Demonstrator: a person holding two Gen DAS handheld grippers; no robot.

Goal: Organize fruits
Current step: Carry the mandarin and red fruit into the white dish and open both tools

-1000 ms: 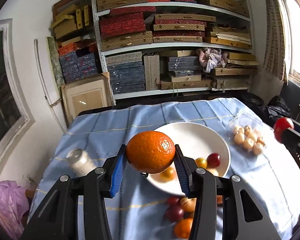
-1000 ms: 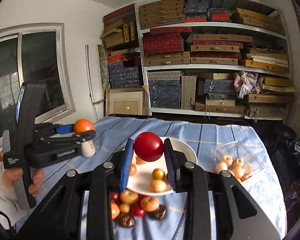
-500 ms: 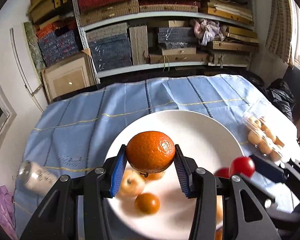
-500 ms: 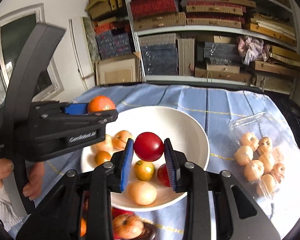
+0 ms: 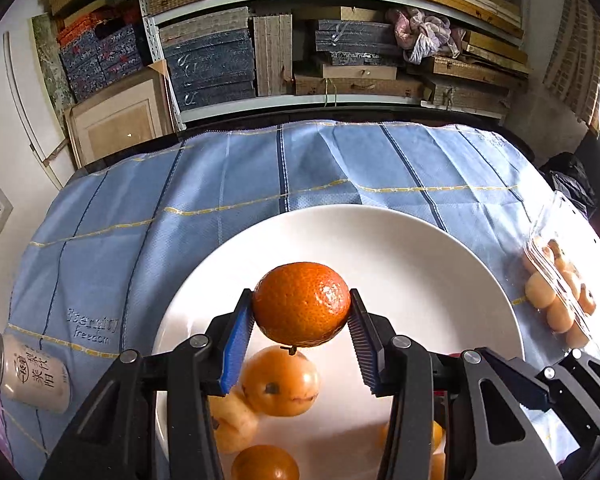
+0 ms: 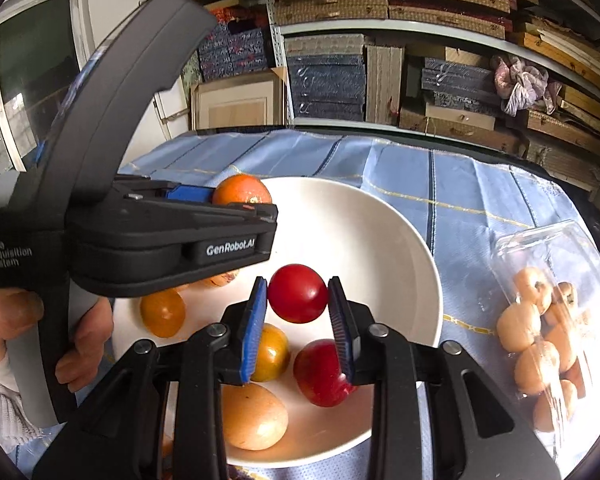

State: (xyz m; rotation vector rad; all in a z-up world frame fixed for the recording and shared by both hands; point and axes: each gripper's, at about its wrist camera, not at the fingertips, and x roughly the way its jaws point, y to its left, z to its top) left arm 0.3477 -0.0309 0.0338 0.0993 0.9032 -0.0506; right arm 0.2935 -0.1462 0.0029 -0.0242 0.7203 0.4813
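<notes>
The left tool [image 5: 301, 330], marked "GenRobot.AI" and "Data Acquisition System", is gripping a mandarin [image 5: 301, 304] above the white plate [image 5: 440, 280]; the right tool [image 6: 297, 320] is clamping a red cherry tomato [image 6: 297, 298] there. The blue tablecloth [image 5: 140, 240] is reading "Eternity freedom".

Cloth [image 5: 148, 240]: "Eternity freedom". Left gripper [image 6: 242, 196] body: "GenRobot.AI", "Data Acquisition System". Can [image 5: 32, 376]: Chinese characters, not legible.

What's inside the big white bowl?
The white bowl already holds fruit: a yellow-orange one, a pale one and a red one. The grippers hide more fruit, so I cannot count them all.
</notes>
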